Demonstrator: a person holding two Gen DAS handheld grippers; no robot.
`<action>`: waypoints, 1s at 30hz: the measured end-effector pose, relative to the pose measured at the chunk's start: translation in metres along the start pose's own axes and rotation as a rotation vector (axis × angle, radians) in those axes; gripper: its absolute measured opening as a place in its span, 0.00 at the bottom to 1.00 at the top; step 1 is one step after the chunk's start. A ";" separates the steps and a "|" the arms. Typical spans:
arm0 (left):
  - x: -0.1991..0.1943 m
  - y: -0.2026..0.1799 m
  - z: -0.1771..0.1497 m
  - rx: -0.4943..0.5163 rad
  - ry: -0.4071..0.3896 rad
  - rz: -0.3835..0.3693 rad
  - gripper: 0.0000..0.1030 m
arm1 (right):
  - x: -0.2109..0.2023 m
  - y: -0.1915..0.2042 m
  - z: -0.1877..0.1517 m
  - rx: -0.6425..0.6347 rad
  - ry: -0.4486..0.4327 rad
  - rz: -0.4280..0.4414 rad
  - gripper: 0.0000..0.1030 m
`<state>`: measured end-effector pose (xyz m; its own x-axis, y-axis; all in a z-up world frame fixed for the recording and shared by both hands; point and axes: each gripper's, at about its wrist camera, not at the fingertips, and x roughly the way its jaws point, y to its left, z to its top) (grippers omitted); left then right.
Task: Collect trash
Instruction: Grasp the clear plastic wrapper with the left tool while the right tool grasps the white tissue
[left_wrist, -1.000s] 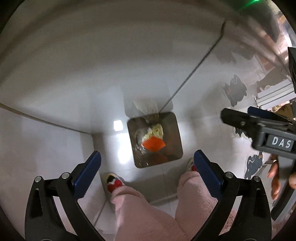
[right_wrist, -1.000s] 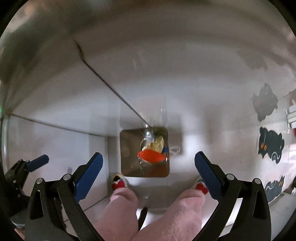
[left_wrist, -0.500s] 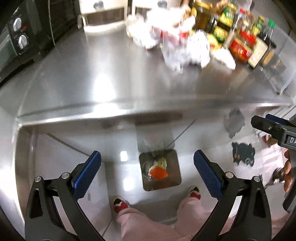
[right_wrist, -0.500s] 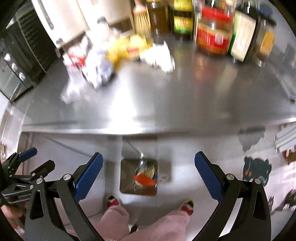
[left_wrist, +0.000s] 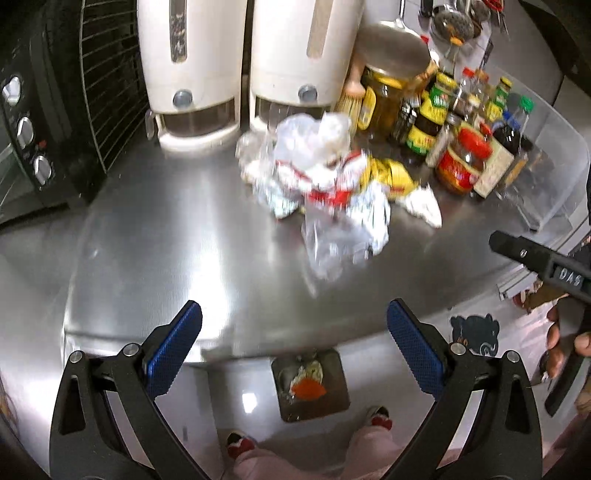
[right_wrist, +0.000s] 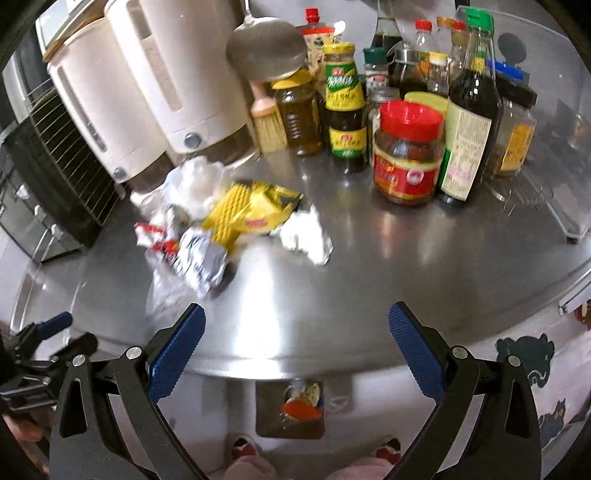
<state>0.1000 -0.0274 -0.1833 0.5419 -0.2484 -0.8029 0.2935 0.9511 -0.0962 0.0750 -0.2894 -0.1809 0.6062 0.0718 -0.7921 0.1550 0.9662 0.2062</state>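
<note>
Both grippers are hanging wide apart and carrying nothing: my left gripper (left_wrist: 293, 345) and my right gripper (right_wrist: 295, 345) are each poised above the near edge of the steel counter (right_wrist: 406, 266). I'm eyeing the trash heap, which is lying mid-counter in front of the two white dispensers (left_wrist: 243, 66): a crumpled clear plastic bag (left_wrist: 332, 240), a yellow snack wrapper (right_wrist: 251, 210), a silver foil packet (right_wrist: 201, 260), a red-and-white wrapper (right_wrist: 157, 238) and a wad of white tissue (right_wrist: 306, 236). Down on the floor, right below the counter edge, the bin (left_wrist: 310, 384) is sitting with scraps already in it. I'm judging the tissue wad the easiest pick for my right side, since it is lying a little apart from the rest. I'm planning to come down straight over it, jaws astride, and pinch low so it bunches. I'm minding the red-lidded jar (right_wrist: 408, 151) and the bottles crowding behind; a wide sweep could clip them.
</note>
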 end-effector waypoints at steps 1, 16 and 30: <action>0.002 -0.001 0.007 0.001 -0.006 -0.006 0.91 | 0.002 -0.002 0.005 -0.001 -0.002 -0.001 0.97; 0.062 -0.014 0.052 -0.009 0.073 -0.043 0.71 | 0.066 -0.013 0.046 -0.051 0.051 0.001 0.68; 0.096 -0.012 0.062 -0.020 0.132 -0.023 0.67 | 0.101 -0.008 0.060 -0.083 0.088 -0.011 0.65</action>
<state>0.1974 -0.0742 -0.2231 0.4260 -0.2454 -0.8708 0.2883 0.9492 -0.1265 0.1813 -0.3045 -0.2279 0.5335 0.0792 -0.8421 0.0938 0.9839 0.1520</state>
